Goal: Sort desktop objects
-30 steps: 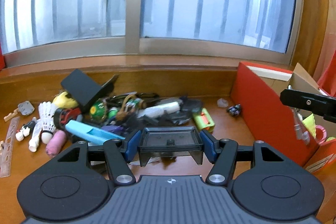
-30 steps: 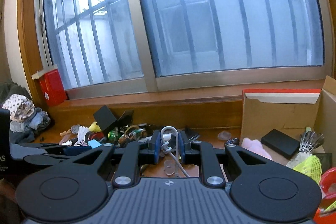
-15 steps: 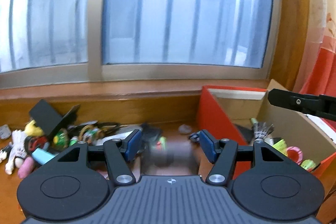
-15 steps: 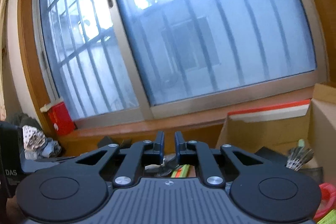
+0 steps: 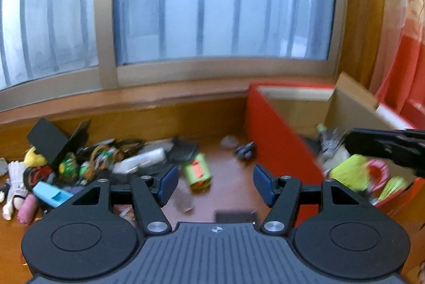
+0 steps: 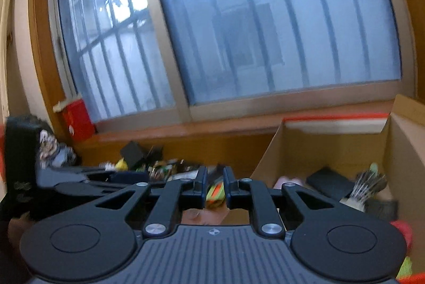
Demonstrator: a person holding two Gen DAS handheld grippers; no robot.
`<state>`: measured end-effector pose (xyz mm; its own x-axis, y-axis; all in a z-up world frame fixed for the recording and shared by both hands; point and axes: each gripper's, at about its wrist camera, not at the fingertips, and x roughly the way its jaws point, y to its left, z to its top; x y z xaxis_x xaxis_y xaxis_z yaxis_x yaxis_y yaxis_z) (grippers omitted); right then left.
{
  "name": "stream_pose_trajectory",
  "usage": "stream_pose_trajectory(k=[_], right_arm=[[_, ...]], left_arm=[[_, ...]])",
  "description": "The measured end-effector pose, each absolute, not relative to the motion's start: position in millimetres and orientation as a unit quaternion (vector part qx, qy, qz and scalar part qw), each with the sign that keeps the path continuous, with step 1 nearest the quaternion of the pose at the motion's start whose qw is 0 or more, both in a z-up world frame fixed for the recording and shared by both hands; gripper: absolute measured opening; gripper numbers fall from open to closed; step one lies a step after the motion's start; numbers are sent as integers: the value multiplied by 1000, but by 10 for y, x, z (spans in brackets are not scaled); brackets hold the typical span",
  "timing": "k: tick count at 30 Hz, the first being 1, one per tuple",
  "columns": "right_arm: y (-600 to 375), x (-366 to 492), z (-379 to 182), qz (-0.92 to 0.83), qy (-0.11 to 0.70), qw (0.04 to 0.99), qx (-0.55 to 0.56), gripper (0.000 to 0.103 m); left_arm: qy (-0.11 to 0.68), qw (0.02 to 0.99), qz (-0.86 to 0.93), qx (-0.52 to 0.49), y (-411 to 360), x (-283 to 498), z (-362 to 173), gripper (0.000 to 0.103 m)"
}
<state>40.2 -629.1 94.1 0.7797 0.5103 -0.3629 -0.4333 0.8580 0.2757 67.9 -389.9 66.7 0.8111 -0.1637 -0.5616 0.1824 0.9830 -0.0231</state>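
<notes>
- Presently left gripper (image 5: 214,184) hangs with fingers wide apart, nothing between them; a dark tray (image 5: 235,216) shows blurred just under it, on the desk or in the air, unclear.
- Right gripper (image 6: 214,184): fingers nearly together, nothing seen gripped.
- Box (image 5: 276,129) holds several items; pile (image 5: 106,161) lies on the desk left of it, a green toy (image 5: 198,171) between.
- Judgement: between picks; next calls for choosing one loose item and closing on it.
</notes>
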Motion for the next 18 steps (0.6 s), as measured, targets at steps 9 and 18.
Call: stream_pose_trajectory(k=[9, 18], right_arm=[[-5363, 237, 587, 224, 317, 922, -5, 41], [-5152, 168, 85, 124, 392, 912, 2, 42]], left_arm=[[341, 932, -122, 18, -3531, 817, 396, 80], [355, 915, -185, 56, -3811, 1006, 108, 89]])
